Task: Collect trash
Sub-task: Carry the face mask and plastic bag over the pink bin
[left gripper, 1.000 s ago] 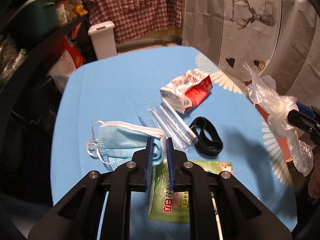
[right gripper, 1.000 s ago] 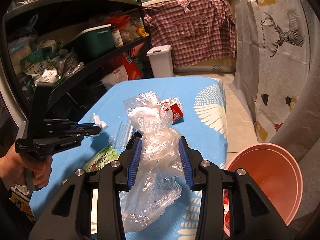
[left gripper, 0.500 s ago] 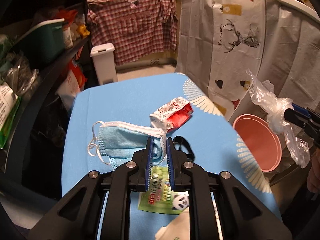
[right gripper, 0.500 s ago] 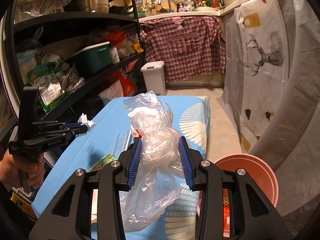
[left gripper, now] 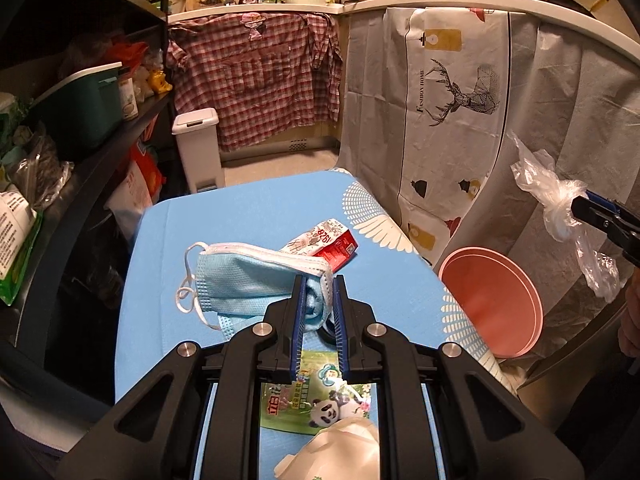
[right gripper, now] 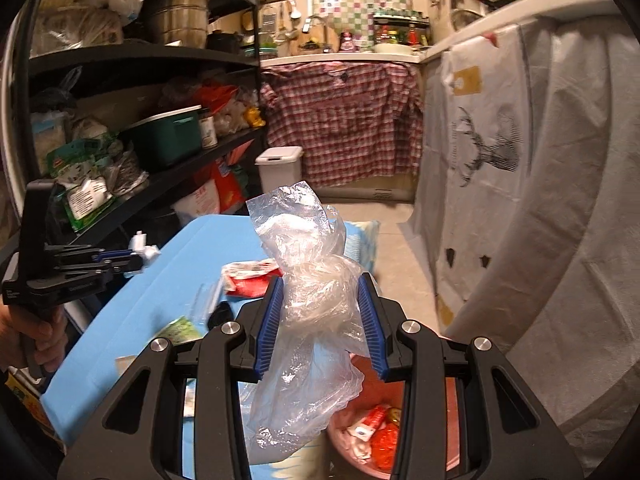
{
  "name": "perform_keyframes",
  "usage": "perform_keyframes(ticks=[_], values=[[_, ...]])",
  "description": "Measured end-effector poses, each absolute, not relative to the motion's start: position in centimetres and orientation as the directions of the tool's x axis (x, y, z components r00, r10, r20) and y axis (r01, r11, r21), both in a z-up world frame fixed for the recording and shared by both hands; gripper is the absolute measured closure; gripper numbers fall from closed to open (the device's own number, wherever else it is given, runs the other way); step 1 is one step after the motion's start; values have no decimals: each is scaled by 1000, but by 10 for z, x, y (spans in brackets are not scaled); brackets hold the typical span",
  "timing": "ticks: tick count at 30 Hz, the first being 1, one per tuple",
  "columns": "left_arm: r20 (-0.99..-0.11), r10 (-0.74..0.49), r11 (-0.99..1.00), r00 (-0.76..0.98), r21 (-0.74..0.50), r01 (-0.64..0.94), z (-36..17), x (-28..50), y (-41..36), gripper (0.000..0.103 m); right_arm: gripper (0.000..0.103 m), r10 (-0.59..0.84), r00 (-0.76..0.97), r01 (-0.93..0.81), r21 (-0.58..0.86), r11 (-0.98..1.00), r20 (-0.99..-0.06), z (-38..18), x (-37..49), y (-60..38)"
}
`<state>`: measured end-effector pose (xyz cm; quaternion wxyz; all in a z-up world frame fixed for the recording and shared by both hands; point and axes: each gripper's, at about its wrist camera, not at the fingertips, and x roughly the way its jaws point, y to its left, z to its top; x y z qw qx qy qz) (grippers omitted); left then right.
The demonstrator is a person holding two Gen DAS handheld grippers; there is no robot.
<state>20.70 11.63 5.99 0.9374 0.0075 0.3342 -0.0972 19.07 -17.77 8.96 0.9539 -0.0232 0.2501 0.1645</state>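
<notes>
**Mask and bag both held above the table**

My left gripper [left gripper: 317, 294] is narrow, pinching one end of the mask [left gripper: 248, 280]; the rest of the blue mask hangs out to the left of the fingers, its white loops dangling, lifted clear above the table [left gripper: 248, 216]. From the right wrist view I see that same gripper [right gripper: 136, 258] out over the table's left side, with only a white scrap of the mask [right gripper: 142, 246] showing at its tip.

My right gripper [right gripper: 320, 320] is clamped on the bag [right gripper: 312, 280], a crumpled clear plastic bag that bulges above the fingers and trails down below them. It hangs off the table's right edge, over the bin [right gripper: 452, 396], a pink bin beside the table with red and white wrappers already in it. From the left wrist view the bag [left gripper: 560, 208] sits above and to the right of the bin [left gripper: 492, 300].

On the table lie a carton [left gripper: 332, 242] near the far right, and a green packet [left gripper: 320, 404] at the near end under my left gripper, with a pale wrapper [left gripper: 340, 452] touching its near edge.
</notes>
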Motion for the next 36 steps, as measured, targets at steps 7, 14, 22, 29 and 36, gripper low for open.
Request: perform_keyframes(ticks=[7,14,22,29,36], values=[[-628,-183,980,757,-57,189,60,212,107,89,64,255,820,-239,98,966,-512,65,205,-212],[-631,-198,975,750,-50,215,57,220,89,89,64,233,823,-213,99,972,-518,59,209,-221],[-638,-226,965,736,-46,257,53,229,59,89,64,218,816,-203,88,975,-535,52,214,-225],[-637,-260,953,725,-47,300,49,236,32,89,64,197,812,-172,96,980,-550,47,219,-235],[-643,-286,940,710,-43,339,43,242,6,89,64,179,809,-152,95,984,-560,43,221,-245]])
